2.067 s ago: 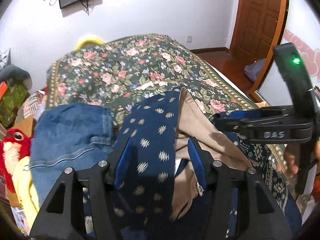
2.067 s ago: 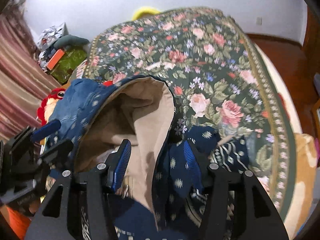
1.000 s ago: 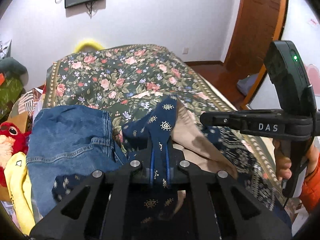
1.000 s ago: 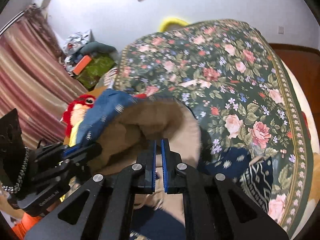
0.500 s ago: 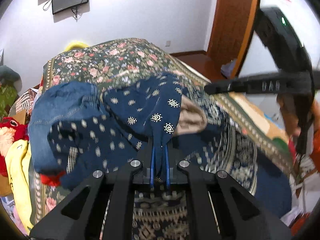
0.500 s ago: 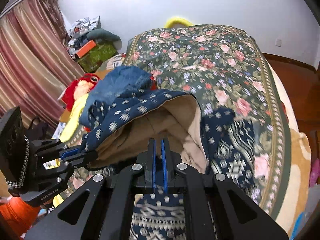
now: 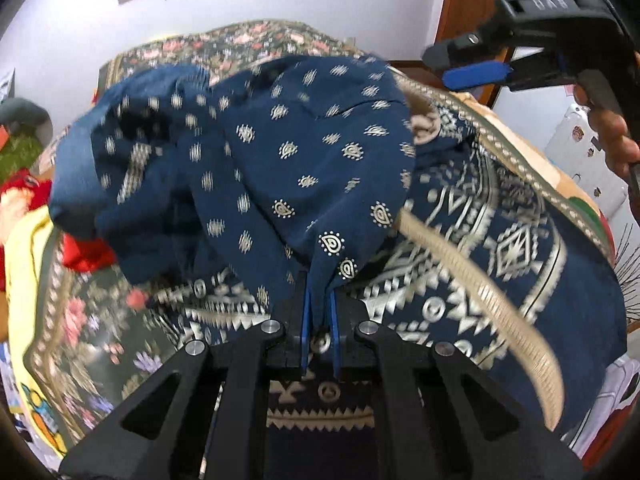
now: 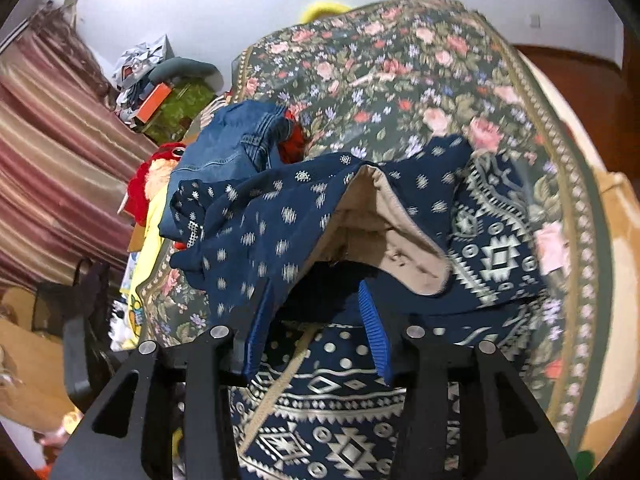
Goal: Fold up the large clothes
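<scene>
The left gripper (image 7: 319, 320) is pinching a fold of the navy patterned garment (image 7: 304, 168) between its blue pads, jaws nearly together with only the cloth between them. The garment is draping from that pinch up across the middle of the left wrist view, its tan lining (image 7: 424, 120) showing at the upper right edge, and its lower part with the geometric border is lying spread over the floral bedspread (image 7: 80, 320) toward the lower right. A tan drawstring (image 7: 480, 292) is trailing diagonally across the right half.

In the right wrist view, the right gripper (image 8: 316, 328) is standing with its jaws apart (they have just been opening), and the pads are not pressing on anything; the garment's hem with the tan lining (image 8: 384, 232) is sitting just above and between them. A blue denim piece (image 8: 228, 144) is lying at the upper left of the garment, beside a red plush toy (image 8: 148, 176).

In the upper right of the left wrist view, a hand (image 7: 612, 140) is gripping the other gripper's handle.
</scene>
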`<state>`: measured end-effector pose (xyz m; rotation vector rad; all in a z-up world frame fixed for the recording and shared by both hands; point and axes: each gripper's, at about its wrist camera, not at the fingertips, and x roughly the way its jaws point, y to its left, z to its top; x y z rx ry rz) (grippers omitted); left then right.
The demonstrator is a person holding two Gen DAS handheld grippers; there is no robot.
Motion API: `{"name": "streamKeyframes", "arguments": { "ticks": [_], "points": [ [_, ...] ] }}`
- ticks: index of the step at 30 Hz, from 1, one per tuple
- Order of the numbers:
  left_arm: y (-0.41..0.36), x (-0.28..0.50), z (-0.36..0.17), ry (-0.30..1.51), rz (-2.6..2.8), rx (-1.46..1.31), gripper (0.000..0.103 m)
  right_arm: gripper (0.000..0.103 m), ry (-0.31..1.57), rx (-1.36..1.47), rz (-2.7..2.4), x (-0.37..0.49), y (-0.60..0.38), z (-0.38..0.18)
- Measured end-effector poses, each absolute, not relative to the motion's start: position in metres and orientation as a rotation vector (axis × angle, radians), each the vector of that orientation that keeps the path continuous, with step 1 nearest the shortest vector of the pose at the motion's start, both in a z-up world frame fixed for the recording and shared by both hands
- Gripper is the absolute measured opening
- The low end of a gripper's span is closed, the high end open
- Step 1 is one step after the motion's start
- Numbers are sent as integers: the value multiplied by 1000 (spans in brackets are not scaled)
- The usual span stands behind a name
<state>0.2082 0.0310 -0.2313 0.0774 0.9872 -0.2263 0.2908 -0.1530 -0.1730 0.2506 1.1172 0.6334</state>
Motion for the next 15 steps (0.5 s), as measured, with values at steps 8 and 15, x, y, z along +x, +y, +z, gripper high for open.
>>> {"name": "streamKeyframes", "arguments": {
  "ticks": [8,15],
  "points": [
    [45,203,-240,977,-244,-10,8,42,1154,304,613,313,-130,-193],
    [47,199,-243,968,-233,-12,8,7,1094,198,617,310,-114,-191]
  ]
}}
